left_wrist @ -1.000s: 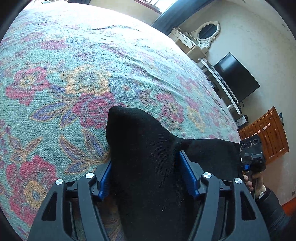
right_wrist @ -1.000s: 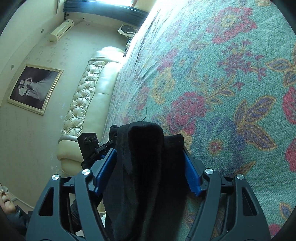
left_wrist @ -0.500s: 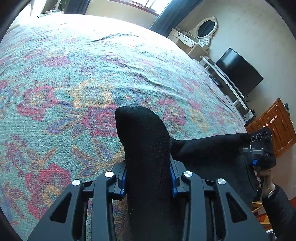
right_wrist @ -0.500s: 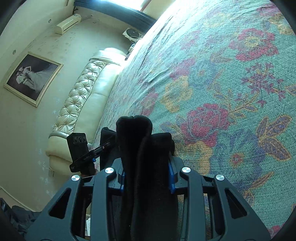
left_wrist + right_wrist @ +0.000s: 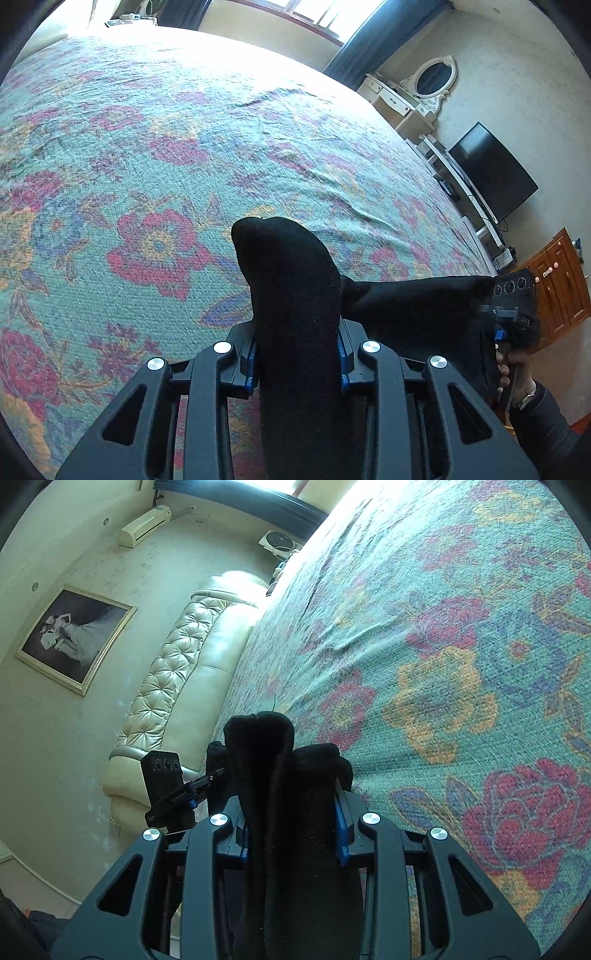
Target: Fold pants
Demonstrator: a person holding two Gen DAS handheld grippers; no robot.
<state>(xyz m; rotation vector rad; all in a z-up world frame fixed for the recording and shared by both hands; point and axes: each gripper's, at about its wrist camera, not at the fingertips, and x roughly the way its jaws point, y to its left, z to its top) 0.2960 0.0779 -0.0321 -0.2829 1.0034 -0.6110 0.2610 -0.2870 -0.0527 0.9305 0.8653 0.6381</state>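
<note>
Above the near edge of the bed [image 5: 155, 155], the black pants [image 5: 291, 295] hang stretched between the two grippers, lifted off the floral bedspread. At the left gripper [image 5: 295, 360] a thick bunch of the dark fabric passes between the blue-padded fingers [image 5: 248, 363], which are drawn close and clamped on it from both sides; a rounded fold of cloth stands up beyond the fingertips. From that fold a taut band of fabric runs right toward the other gripper [image 5: 515, 306], seen from outside at the right edge, gripped by a hand [image 5: 511, 365] in a dark sleeve.

Through the right wrist camera, the right gripper [image 5: 293, 838] is likewise closed on the pants [image 5: 280, 775], its blue fingers [image 5: 341, 834] pressing a doubled, upright bunch of cloth with a seam line running down its middle. Just left of that bunch the left gripper [image 5: 166, 786] shows from outside, near the bed's edge.

Farther out, the bedspread [image 5: 461, 664] of teal, red and yellow flowers fills the right side. A cream tufted headboard [image 5: 173, 679] stands to the left, with a framed picture [image 5: 74, 638] and an air conditioner [image 5: 144, 526] on the wall. From the left gripper's camera, a white dressing table with oval mirror [image 5: 434, 79], a dark television [image 5: 493, 170] and a wooden cabinet [image 5: 557, 280] line the far right wall.
</note>
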